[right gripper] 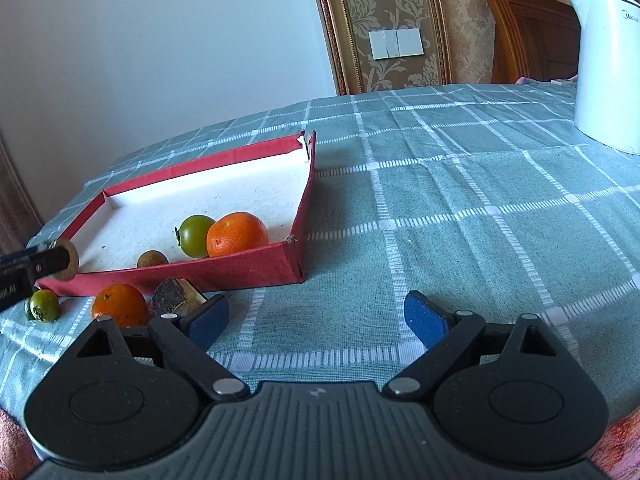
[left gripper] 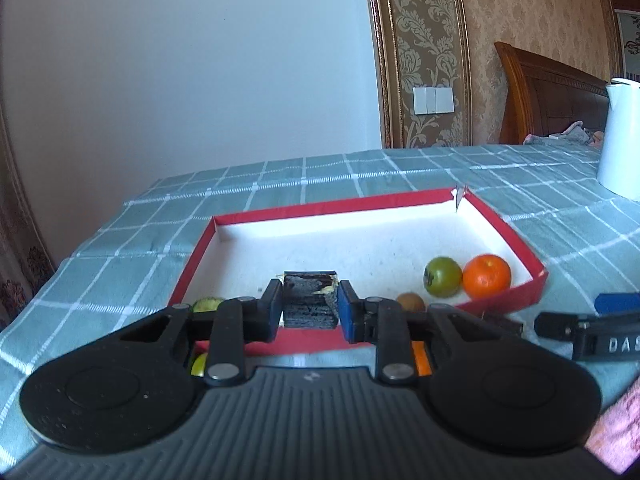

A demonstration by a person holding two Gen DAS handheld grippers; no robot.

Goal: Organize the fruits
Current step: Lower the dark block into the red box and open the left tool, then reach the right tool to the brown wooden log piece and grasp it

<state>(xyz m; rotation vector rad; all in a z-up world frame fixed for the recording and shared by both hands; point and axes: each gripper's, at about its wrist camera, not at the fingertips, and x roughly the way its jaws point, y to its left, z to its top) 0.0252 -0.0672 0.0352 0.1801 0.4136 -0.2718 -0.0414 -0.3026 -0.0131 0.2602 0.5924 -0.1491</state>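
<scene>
**Item: fruit sorting, box stage**

- Left claw: sitting fully shut, dark tips pressed together, gripping nothing; hanging over the box's near wall.
- Right claw: standing wide open and empty, hovering over the cloth just in front of the box's near corner.
- Box: red-walled, white inside, holding an orange touching a green fruit, with a brown fruit near them by the near wall.
- Loose orange and loose green fruit: lying on the cloth just outside the near wall, awaiting collection.
- Kettle: standing well apart, not concerned.

**Handling note (judgement):** the left claw is probably heading for a loose fruit. It should be opening wide before dropping, closing across the fruit's middle, gently since round fruit is prone to rolling, then clearing the wall and setting down beside the group.

**Obscured:**
- The left claw's linkage is covering most of the loose fruit in its own view; only slivers are showing.
- Whether a green patch at the box's near-left corner is lying inside or outside, I cannot tell.
- A dark, tan-edged block by the right claw's left finger is hard to identify.
- The brown fruit's kind is unclear.
</scene>
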